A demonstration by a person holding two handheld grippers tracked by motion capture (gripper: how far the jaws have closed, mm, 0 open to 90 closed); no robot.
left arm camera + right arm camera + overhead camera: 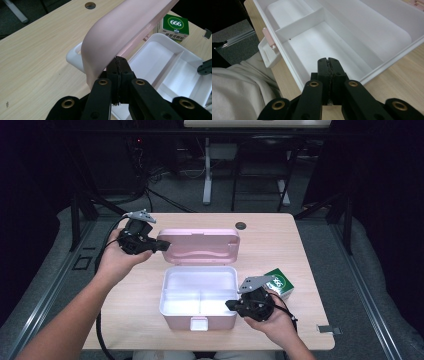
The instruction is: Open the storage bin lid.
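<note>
A pink lunch box [165, 295] with a white, divided inside stands open at the table's middle. Its pink lid [200, 245] is raised behind it. My left gripper [161, 246] is shut, and its tips rest against the lid's left end. In the left gripper view the closed jaws [120, 61] touch the curved lid [117, 32] with nothing between them. My right gripper [229, 304] is shut too, at the box's right side. In the right gripper view its tips [328, 61] hover just over the white rim [387, 63] and grip nothing.
A green and white carton [281, 282] marked 666 stands right of the box, behind my right hand. A round cable hole [241, 225] lies near the table's far edge. The box's pink front latch [268, 37] points toward the person's white clothing [237, 90].
</note>
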